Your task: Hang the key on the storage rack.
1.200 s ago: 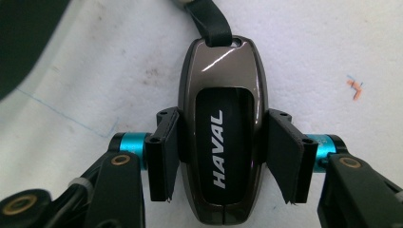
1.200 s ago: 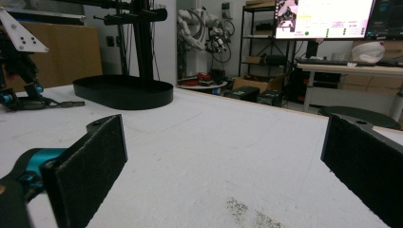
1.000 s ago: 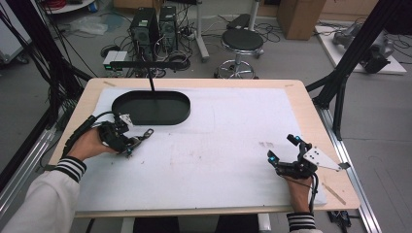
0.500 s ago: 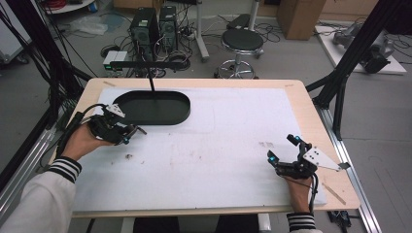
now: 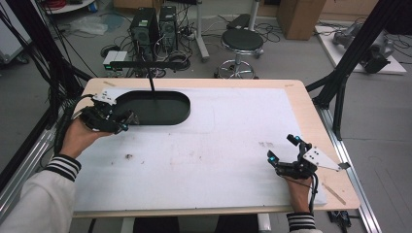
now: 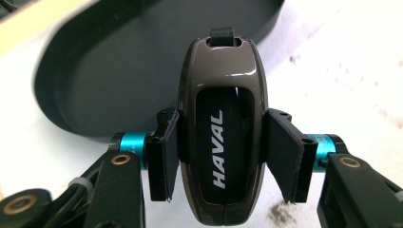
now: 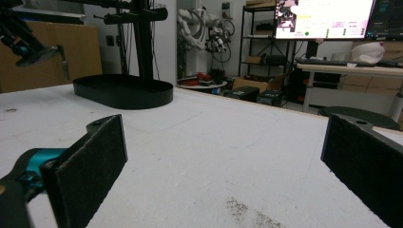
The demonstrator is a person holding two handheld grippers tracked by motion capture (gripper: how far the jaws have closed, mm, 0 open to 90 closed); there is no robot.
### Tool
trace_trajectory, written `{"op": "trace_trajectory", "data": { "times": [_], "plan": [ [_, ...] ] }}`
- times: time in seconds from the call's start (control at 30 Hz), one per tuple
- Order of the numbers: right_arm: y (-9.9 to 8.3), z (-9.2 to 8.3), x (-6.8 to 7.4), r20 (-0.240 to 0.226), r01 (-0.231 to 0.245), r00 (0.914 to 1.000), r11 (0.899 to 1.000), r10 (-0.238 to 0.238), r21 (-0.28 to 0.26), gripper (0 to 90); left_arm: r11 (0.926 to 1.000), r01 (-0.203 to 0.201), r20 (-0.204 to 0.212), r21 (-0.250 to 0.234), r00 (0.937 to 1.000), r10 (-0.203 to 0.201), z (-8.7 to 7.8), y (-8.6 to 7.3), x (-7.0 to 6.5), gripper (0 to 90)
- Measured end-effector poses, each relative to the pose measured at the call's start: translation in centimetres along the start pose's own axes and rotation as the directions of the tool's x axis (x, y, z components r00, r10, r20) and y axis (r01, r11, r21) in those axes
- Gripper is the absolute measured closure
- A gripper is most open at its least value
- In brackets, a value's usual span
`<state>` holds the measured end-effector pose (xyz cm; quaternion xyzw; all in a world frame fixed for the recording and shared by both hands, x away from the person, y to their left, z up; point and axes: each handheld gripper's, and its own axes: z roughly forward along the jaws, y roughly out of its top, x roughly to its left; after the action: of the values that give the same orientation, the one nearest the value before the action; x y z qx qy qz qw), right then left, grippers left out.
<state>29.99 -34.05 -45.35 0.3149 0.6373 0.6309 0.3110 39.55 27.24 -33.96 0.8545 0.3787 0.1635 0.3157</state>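
White-topped bench [image 5: 218, 145] with wood edging, lab clutter behind: stool [image 5: 241, 41], PC towers [image 5: 155, 24], black frame posts.

Left claw [image 6: 218, 152] clamps a dark key fob [image 6: 222, 137] by its 2 long sides, both pads tight on the glossy shell. Fob stands lengthwise between the jaws, "HAVAL" lettering facing the camera, strap loop at the far end. In the high view the left claw [image 5: 125, 124] sits at the near-left rim of the black oval tray [image 5: 160, 109], held off the bench by the left hand [image 5: 80, 136]. In the left gripper view the fob's far end is over the tray's floor and the tray wall curves past just beyond the jaws; white bench surface with small dark specks to the right.

Right claw [image 5: 283, 150] rests near the bench's front right corner, jaws wide, nothing between them, held by the right hand [image 5: 297, 189]. Right gripper view: both pads [image 7: 90, 166] far apart, bare bench between, tray [image 7: 123, 92] well off across the bench, monitor [image 7: 323, 19] on a desk behind.
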Motion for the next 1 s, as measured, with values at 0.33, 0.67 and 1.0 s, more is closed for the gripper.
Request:
{"op": "trace_trajectory", "data": {
  "times": [0.33, 0.67, 1.0],
  "plan": [
    [0.0, 0.0, 0.0, -0.001, 0.000, 1.0000, 1.000, 0.000, 0.001, 0.3, 0.9963, 0.032, -0.045, -0.080, 0.9983, -0.036, -2.3, 1.9, 1.2, 48.8],
    [0.0, -0.1, 0.0, -0.001, 0.000, 1.0000, 1.000, 0.000, 0.000, 0.3, 0.9867, 0.078, -0.109, -0.143, 0.9897, -0.094, -4.7, 3.9, 3.1, 48.8],
    [0.0, -0.1, 0.0, -0.003, -0.002, 1.0000, 1.000, 0.002, -0.005, 0.3, 0.9748, 0.115, -0.145, -0.191, 0.9788, -0.144, -5.6, 5.3, 4.9, 48.8]
  ]
}}
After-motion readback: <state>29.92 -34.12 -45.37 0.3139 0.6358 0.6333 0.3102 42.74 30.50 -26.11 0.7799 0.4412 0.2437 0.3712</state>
